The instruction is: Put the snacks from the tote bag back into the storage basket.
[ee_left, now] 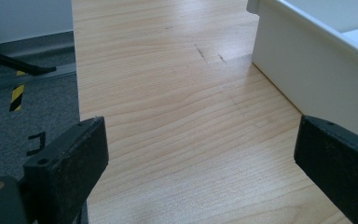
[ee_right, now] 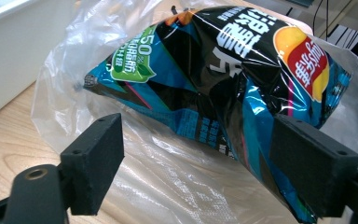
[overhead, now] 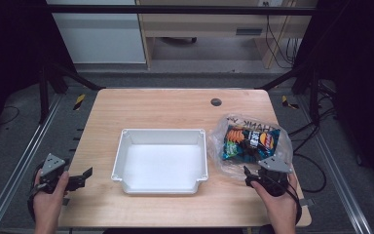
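Observation:
A black and blue chip bag point(overhead: 250, 140) point(ee_right: 223, 70) lies inside a clear plastic bag point(overhead: 230, 163) point(ee_right: 60, 70) on the right of the wooden table point(overhead: 165, 107). My right gripper point(overhead: 247, 176) point(ee_right: 196, 130) sits at the plastic bag's near edge, open. Its jaws stand apart either side of the crinkled film, with the chip bag's near end just beyond them. A white tray point(overhead: 160, 130) point(ee_left: 307, 60) rests mid-table with nothing in it. My left gripper point(overhead: 85, 177) point(ee_left: 200, 135) hovers open at the table's left edge, pointing along the tray's left wall.
A dark round grommet point(overhead: 216, 102) is set in the table's far side. Black frame posts stand at both far corners and cables point(overhead: 302, 131) trail on the floor to the right. Grey floor with yellow-black tape point(ee_left: 16, 95) lies past the left edge.

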`<state>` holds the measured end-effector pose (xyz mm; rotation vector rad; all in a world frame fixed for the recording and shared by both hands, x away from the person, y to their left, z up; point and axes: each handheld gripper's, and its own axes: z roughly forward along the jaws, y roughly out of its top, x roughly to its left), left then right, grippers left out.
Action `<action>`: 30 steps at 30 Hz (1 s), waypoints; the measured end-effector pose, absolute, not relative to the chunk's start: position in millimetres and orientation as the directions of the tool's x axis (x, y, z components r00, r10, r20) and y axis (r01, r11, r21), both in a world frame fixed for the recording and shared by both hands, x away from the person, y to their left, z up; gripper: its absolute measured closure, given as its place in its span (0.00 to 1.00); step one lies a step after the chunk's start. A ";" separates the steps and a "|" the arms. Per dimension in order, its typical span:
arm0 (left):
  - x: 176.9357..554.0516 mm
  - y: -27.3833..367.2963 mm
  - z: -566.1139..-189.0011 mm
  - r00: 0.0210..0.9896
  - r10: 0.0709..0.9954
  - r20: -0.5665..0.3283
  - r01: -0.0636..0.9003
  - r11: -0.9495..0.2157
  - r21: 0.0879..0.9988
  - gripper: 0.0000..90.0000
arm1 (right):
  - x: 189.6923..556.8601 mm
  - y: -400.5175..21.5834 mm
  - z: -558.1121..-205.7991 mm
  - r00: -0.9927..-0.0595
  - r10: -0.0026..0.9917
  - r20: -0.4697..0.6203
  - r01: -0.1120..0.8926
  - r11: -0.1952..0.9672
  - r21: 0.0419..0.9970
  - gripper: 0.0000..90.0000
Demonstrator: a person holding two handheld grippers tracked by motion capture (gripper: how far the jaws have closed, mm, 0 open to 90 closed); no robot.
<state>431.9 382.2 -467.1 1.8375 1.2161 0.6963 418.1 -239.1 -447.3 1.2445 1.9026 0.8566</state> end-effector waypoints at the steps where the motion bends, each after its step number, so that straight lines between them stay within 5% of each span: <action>1: 431.6 381.8 -466.4 0.386 0.922 0.010 0.479 -0.210 0.852 0.03 | 418.3 -239.4 -447.1 -0.292 0.938 -0.189 0.480 0.315 0.819 0.17; 6: 431.1 380.1 -466.0 0.387 0.922 0.013 0.477 -0.212 0.853 0.03 | 420.1 -241.4 -443.6 -0.291 0.951 -0.108 0.527 0.253 0.811 0.12; 17: 430.1 381.3 -465.4 0.363 0.932 -0.012 0.476 -0.174 0.862 0.02 | 416.7 -247.9 -438.4 -0.254 0.958 -0.131 0.481 0.243 0.842 0.08; 30: 427.6 380.1 -466.5 0.355 0.935 0.004 0.471 -0.182 0.863 0.02 | 435.4 -247.9 -412.8 -0.358 0.917 -0.175 0.464 0.337 0.819 0.09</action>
